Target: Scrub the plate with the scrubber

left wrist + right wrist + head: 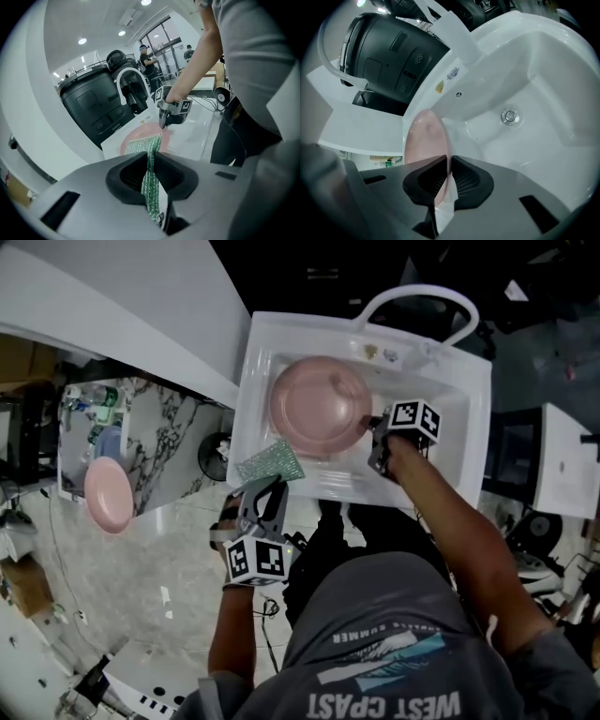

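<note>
Left tool (151,158) clamped on glittery green scrubber (270,463); right tool (447,172) pinching rim of round pink plate (319,407).

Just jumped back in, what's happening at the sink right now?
A person is working over the white sink with two handheld grippers. The right gripper is closed on the rim of the pink plate, holding it in the basin. The left gripper is clamped on the green scrubber, which sits at the plate's near edge by the sink's front rim. Whether it touches the plate is unclear.
</note>
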The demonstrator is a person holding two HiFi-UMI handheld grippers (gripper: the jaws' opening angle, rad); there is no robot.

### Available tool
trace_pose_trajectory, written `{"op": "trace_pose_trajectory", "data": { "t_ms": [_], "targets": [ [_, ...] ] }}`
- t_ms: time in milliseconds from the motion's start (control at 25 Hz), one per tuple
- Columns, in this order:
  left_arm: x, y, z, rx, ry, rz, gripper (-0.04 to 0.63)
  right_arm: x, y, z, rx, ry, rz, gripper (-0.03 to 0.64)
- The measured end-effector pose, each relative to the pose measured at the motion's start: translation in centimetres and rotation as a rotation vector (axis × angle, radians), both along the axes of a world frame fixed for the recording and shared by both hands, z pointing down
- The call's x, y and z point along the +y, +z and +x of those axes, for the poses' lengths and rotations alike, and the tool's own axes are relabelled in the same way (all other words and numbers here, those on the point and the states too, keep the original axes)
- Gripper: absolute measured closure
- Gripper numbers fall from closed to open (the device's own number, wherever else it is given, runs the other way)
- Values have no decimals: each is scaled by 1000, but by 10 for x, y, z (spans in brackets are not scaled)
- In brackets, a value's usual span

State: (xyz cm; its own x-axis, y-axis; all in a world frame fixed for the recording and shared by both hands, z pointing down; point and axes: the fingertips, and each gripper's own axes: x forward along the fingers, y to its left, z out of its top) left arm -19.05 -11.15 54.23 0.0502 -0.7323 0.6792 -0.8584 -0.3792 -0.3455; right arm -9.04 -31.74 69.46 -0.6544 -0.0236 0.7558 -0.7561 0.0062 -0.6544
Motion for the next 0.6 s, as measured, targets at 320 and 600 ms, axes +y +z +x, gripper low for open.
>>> {"op": "trace_pose_trajectory", "data": {
  "t_ms": [320, 600],
  "targets": [
    [9, 26, -1, 26, 14, -46, 546, 3, 14, -11, 27, 35, -26, 558],
    [18, 53, 4, 53, 70, -111, 546, 4, 18, -15, -13, 45, -23, 552]
  ]
}}
